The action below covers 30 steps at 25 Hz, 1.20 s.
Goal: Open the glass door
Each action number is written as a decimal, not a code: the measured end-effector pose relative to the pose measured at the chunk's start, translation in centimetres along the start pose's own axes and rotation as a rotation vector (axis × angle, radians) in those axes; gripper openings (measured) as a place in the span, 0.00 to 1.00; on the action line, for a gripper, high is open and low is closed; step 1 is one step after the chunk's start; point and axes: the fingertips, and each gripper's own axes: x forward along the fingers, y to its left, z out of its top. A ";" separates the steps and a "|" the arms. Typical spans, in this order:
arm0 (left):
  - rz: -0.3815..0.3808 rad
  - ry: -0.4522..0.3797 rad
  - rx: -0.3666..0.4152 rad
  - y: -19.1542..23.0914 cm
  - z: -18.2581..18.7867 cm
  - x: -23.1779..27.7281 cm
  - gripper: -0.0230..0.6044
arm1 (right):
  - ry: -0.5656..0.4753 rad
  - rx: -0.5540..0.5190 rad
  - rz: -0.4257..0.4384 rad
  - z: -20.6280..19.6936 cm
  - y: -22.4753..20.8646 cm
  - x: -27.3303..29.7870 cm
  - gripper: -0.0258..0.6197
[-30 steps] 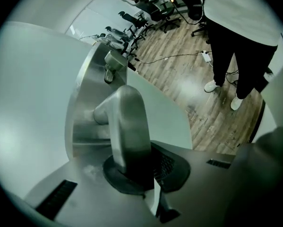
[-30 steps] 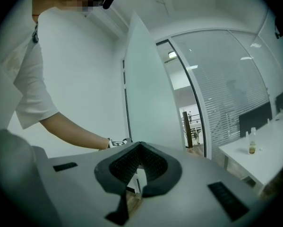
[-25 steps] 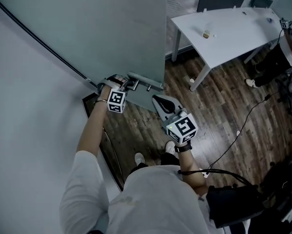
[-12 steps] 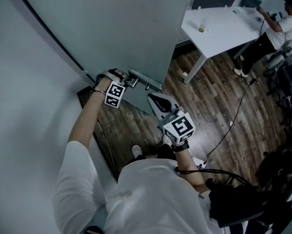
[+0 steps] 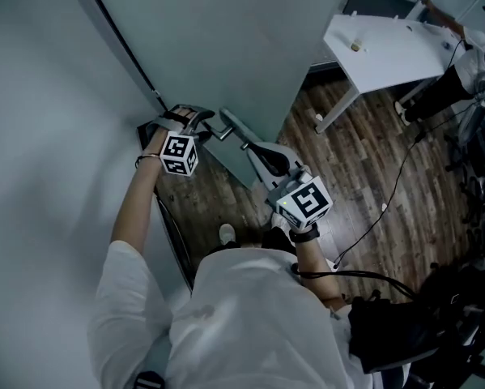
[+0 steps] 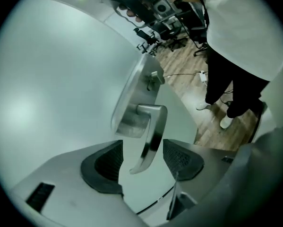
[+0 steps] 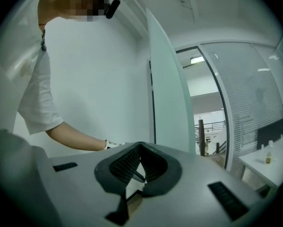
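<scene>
Left gripper [image 6: 143,150] sits at the lever handle [image 6: 153,122] of the glass door [image 5: 226,47]; its jaws have just been opening and now stand wide, with the lever hanging between the pads but touching neither, so we hold nothing. The frosted door stands swung well out from the wall over the wooden floor [image 5: 363,160], so we judge the opening as good as done and the step in hand as letting go of the handle. To do it well we draw the left gripper straight back along the line of its jaws, keeping the lever centred between the pads so neither hooks its curved tip and drags the door. No sideways twist until the tip is clear. Right gripper [image 7: 140,160] is closed on nothing, just beside the door's free edge [image 7: 167,89]; we keep it off the glass, or use it only to steady that edge if the door drifts.
</scene>
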 end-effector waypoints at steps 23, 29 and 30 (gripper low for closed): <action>0.591 0.055 -1.119 -11.0 -1.6 -16.3 0.43 | -0.042 -0.129 0.801 1.0 11.3 -3.1 0.03; 0.732 0.055 -1.276 -13.7 -1.0 -19.6 0.42 | 0.015 -0.144 0.821 -0.9 11.5 -0.5 0.03; 0.758 0.051 -1.303 -14.2 -0.7 -20.2 0.41 | 0.046 -0.152 0.802 -1.8 11.2 0.2 0.03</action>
